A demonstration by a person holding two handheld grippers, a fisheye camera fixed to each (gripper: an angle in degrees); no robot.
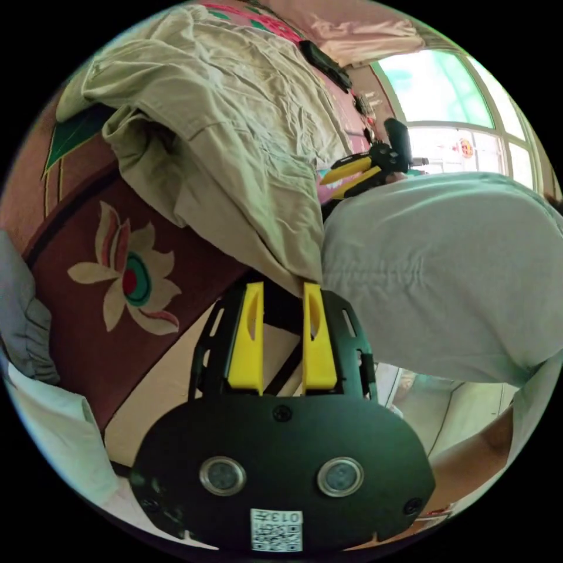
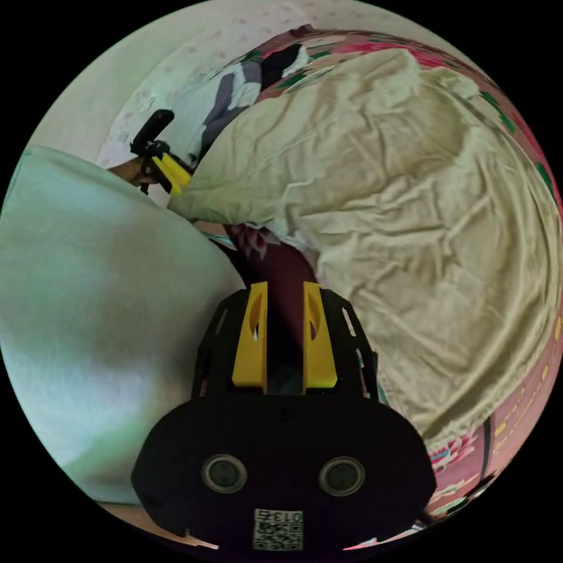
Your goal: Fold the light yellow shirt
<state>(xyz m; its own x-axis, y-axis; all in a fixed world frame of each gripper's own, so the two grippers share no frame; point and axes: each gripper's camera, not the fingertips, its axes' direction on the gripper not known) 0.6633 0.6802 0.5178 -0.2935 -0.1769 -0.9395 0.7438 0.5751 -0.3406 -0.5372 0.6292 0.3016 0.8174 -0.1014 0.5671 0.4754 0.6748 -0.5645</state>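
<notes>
Spread rumpled over a flowered maroon bedspread: the yellow shirt, one edge hanging off the bed's side. Close by, a person's pale-clothed body. Left gripper with jaws apart, just under the shirt's hanging corner, pinching nothing. Right gripper likewise parted, over bare bedspread beside the shirt

Landmark: arched window, bright daylight through it | pink curtain just beside its top | my dark red bedspread with a cream flower lies well apart from the window, toward the opposite side | pale floor beyond the bedspread's edge | pale dotted wall in my right gripper view.
</notes>
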